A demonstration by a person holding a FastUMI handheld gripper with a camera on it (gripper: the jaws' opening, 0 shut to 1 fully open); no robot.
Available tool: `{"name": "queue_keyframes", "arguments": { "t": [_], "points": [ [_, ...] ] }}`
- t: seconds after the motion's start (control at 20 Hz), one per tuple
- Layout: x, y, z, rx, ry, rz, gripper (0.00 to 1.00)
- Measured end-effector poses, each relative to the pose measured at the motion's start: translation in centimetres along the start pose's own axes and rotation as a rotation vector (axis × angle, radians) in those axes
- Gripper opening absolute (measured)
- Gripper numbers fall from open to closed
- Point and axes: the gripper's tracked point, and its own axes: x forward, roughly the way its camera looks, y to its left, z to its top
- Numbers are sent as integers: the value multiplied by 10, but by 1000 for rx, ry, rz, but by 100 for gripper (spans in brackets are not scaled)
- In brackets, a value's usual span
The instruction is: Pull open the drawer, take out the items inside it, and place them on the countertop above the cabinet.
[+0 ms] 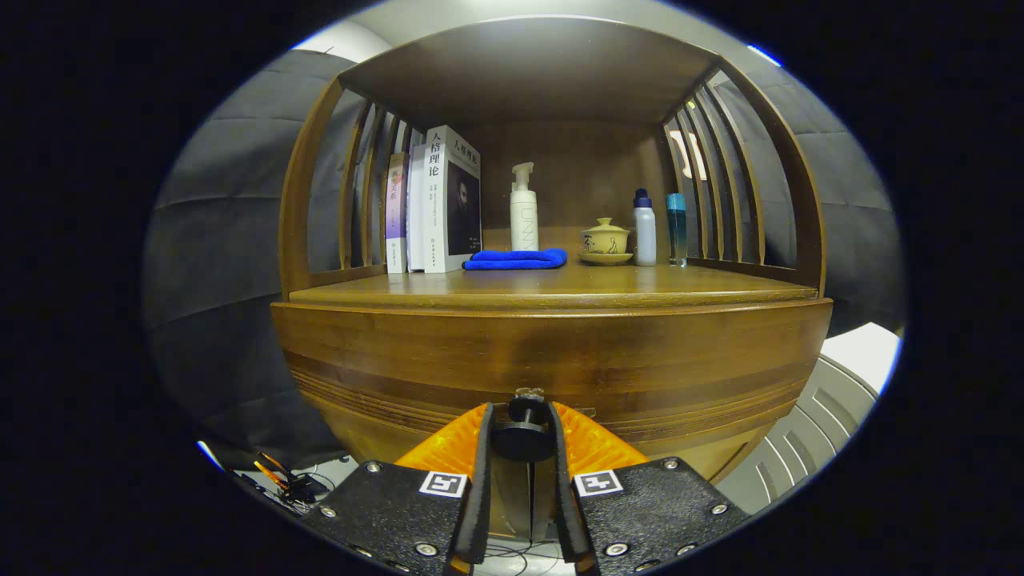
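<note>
You had claw (524, 432) clamped on drawer knob (524, 438), drawer (560, 360) shut; opening step, next needed straight pull back.

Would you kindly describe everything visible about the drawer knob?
The drawer knob is a small dark round knob with a flat disc head on a short stem, capped by a metal fitting where it meets the wooden drawer front. It sticks straight out toward the camera. The gripper has it between its fingers, which sit close against both sides of the head.
</note>
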Motion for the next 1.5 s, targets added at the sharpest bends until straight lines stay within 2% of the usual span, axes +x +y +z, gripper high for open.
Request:
{"name": "queue_keyframes", "arguments": {
  "t": [0.95, 1.5],
  "points": [
    [-95, 12, -21, 35, 35, 33, 35],
    [-134, 23, -28, 40, 55, 65, 35]
  ]
}}
